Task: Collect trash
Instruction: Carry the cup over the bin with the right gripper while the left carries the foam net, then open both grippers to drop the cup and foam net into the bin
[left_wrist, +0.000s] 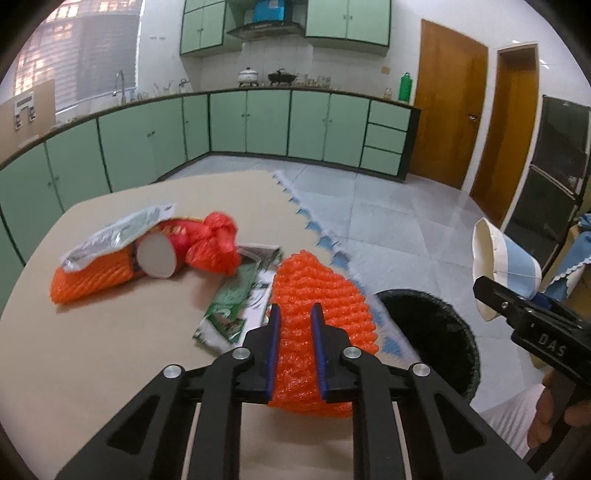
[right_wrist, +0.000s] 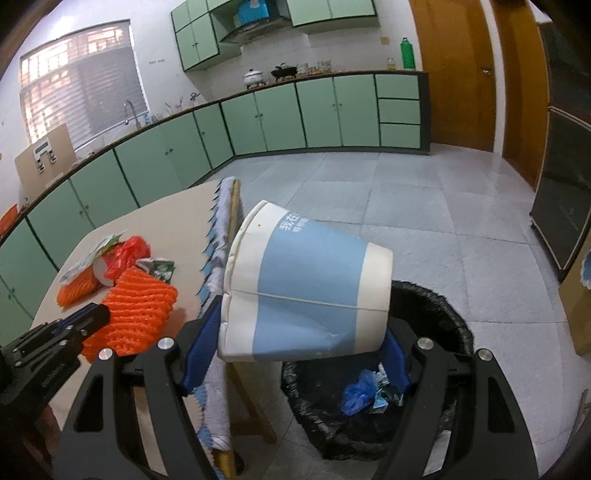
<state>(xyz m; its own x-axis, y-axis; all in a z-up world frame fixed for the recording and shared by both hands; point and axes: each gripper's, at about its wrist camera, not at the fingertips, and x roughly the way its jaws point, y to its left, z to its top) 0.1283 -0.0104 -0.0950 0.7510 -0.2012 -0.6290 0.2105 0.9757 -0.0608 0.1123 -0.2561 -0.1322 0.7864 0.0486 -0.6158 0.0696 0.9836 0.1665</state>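
My left gripper is shut on an orange foam net and holds it just above the table's right edge; the net also shows in the right wrist view. My right gripper is shut on a crushed white and blue paper cup, held over the black-lined trash bin. The cup and bin also show in the left wrist view. On the table lie another orange net, a red paper cup, a red plastic bag, a silver wrapper and a green packet.
The beige table has a blue-white fringed cloth along its right edge. The bin holds blue plastic scraps. Green cabinets line the far wall, wooden doors stand at right, and grey floor tiles lie between.
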